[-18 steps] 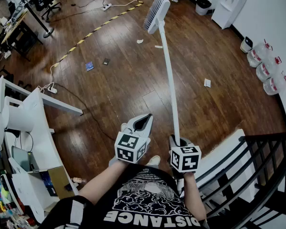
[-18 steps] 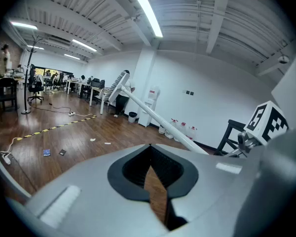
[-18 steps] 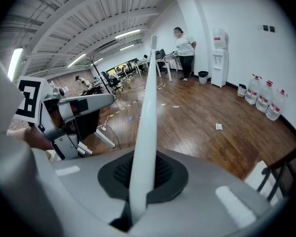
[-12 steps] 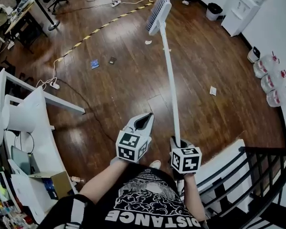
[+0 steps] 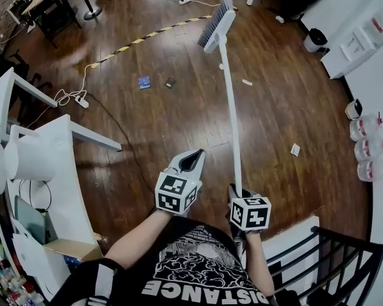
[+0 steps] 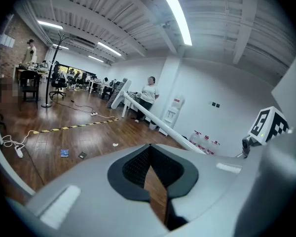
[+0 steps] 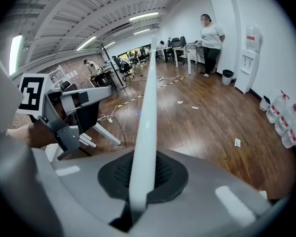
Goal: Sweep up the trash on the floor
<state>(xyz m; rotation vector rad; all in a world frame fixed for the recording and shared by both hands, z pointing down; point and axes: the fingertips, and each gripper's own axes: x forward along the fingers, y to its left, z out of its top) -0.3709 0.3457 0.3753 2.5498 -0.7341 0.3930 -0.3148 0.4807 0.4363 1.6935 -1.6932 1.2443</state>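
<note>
A white broom with a long handle point(image 5: 232, 120) and a grey-bristled head point(image 5: 217, 24) reaches out ahead over the wooden floor. My right gripper point(image 5: 242, 195) is shut on the handle's lower end; the handle point(image 7: 149, 107) runs out between its pads. My left gripper point(image 5: 190, 162) hangs beside it, to the left, shut on nothing, tips touching point(image 6: 149, 146). Trash lies scattered: a paper scrap point(image 5: 295, 150) at the right, a small white scrap point(image 5: 247, 82) near the handle, a blue item point(image 5: 143, 82) and a dark square point(image 5: 170, 83) further left.
A white desk point(image 5: 64, 171) stands at my left with a cable and power strip point(image 5: 82, 102) beyond it. Yellow-black tape point(image 5: 147, 39) crosses the floor. Water bottles point(image 5: 370, 148) and a bin point(image 5: 315, 40) line the right wall. A black railing point(image 5: 332, 260) is behind right. A person point(image 7: 209, 38) stands far off.
The head view has shifted: floor, scraps and bottles slid right and down in the picture. Both grippers keep their pose, the right one still gripping the broom.
</note>
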